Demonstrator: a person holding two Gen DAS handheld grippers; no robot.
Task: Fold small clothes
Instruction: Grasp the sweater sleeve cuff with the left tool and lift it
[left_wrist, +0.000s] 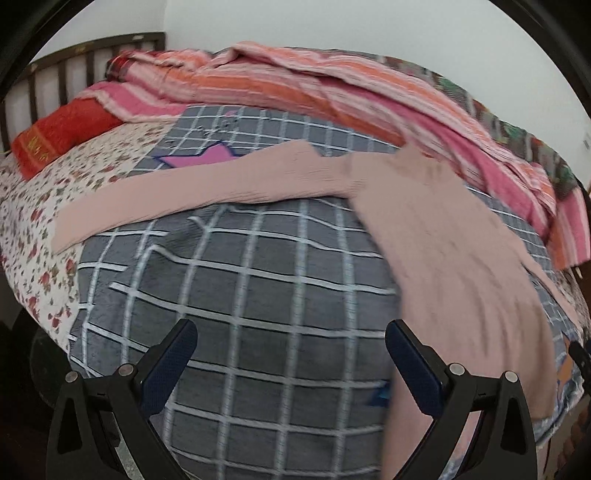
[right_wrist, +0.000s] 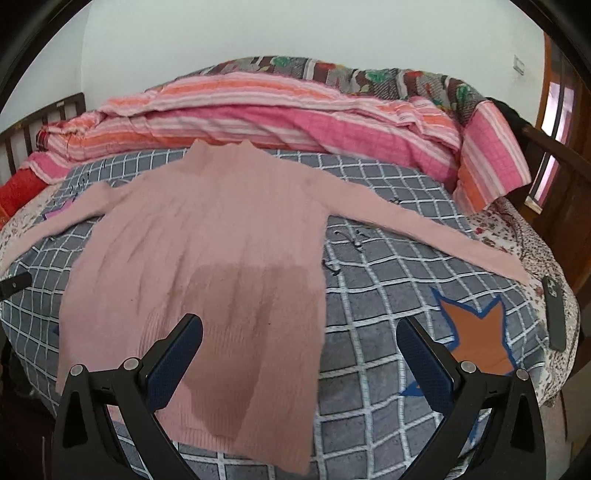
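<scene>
Both grippers — left gripper (left_wrist: 291, 347), right gripper (right_wrist: 299, 343) — are hovering spread and empty, the pink sweater (right_wrist: 207, 236) lying flat at centre frame, ready for folding.

Left gripper (left_wrist: 291, 341): black plastic frame, two angled fingers spread in a V
Left finger pads (left_wrist: 168, 363): dark blue, finely dotted texture, rounded tips
Left pivots: round silver screw heads, two on each side
Right gripper (right_wrist: 299, 338): same black frame, same V shape
Right finger pads (right_wrist: 424, 363): dark blue, dotted
Right pivots: silver screw heads, paired
Frame arms: triangular cut-outs
</scene>
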